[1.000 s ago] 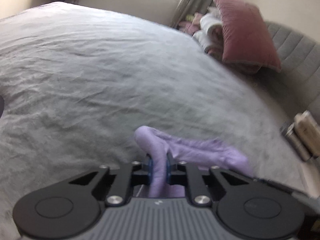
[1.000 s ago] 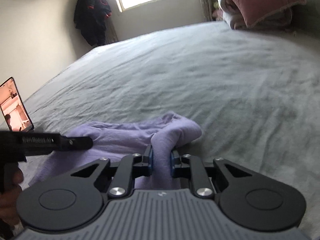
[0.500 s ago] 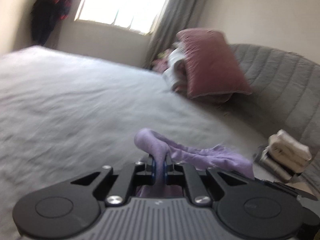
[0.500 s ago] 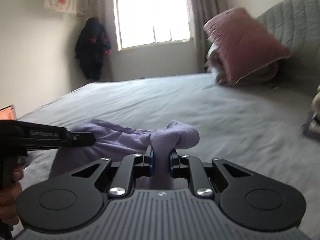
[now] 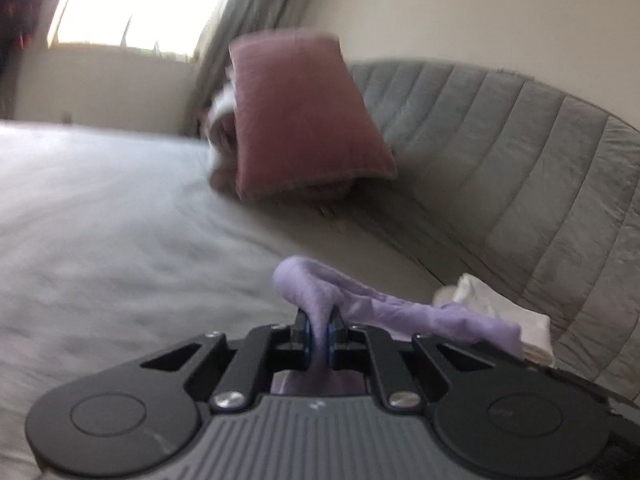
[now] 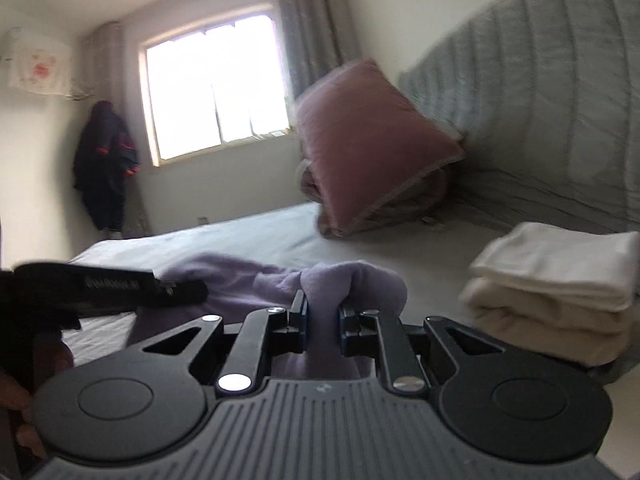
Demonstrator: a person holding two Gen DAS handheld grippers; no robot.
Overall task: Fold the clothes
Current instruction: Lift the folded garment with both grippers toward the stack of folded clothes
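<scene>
A lilac garment (image 5: 400,312) is stretched between my two grippers, lifted off the grey bed (image 5: 100,220). My left gripper (image 5: 319,338) is shut on one bunched edge of it. My right gripper (image 6: 322,322) is shut on the other bunched edge of the lilac garment (image 6: 352,280). The left gripper's black body (image 6: 108,288) shows at the left of the right wrist view, with the cloth running toward it. The lower part of the garment hangs hidden below both grippers.
A stack of folded white and cream clothes (image 6: 560,284) lies on the bed at the right, also seen in the left wrist view (image 5: 500,312). A pink pillow (image 6: 368,144) leans on the grey padded headboard (image 6: 540,100). A window (image 6: 212,84) and a hanging dark coat (image 6: 106,168) are beyond.
Both grippers have risen and tilted up with the lilac garment, lifting it off the bed. The views now face the headboard, and the folded stack has come closer on the right.
</scene>
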